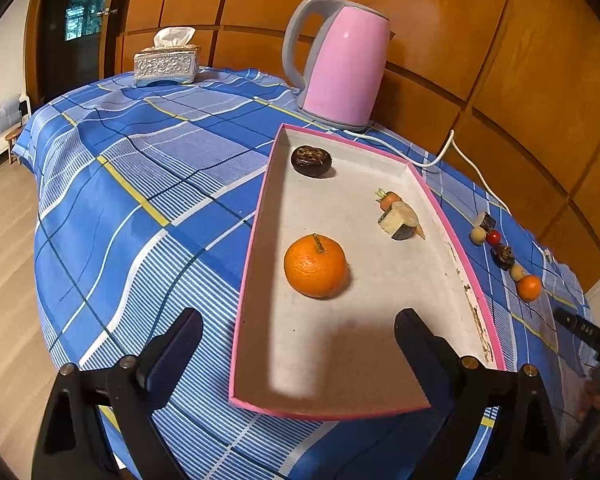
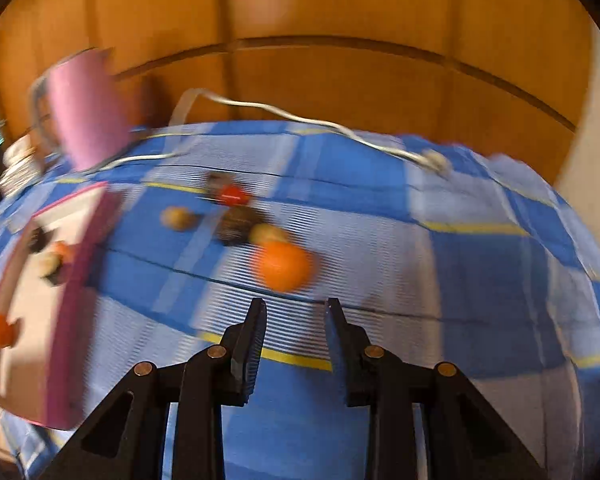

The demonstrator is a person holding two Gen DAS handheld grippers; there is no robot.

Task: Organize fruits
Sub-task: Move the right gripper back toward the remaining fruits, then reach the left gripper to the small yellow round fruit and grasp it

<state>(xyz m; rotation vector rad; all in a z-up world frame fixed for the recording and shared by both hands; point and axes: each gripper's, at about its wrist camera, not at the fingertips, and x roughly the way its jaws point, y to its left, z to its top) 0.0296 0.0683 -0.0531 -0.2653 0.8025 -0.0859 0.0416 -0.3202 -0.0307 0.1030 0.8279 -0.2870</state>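
Note:
A pink-rimmed tray [image 1: 256, 240] lies on the blue checked tablecloth. In it are an orange [image 1: 315, 266], a dark brown fruit [image 1: 311, 161], and a small carrot with a pale cut piece [image 1: 400, 218]. My left gripper [image 1: 298, 328] is open and empty, just above the tray's near end. To the tray's right, a row of small fruits lies on the cloth, ending in a small orange [image 1: 529, 288]. The right wrist view is blurred: my right gripper [image 2: 296, 312] is open and empty, just short of that orange [image 2: 285, 266]. Behind the orange lie a dark fruit [image 2: 236, 224] and a red one [image 2: 233, 196].
A pink kettle [image 1: 344, 64] stands behind the tray, its white cord [image 1: 472, 168] trailing right across the cloth. A tissue box [image 1: 167, 63] sits at the far left of the table. Wooden wall panels stand behind. The table edge drops to the floor at left.

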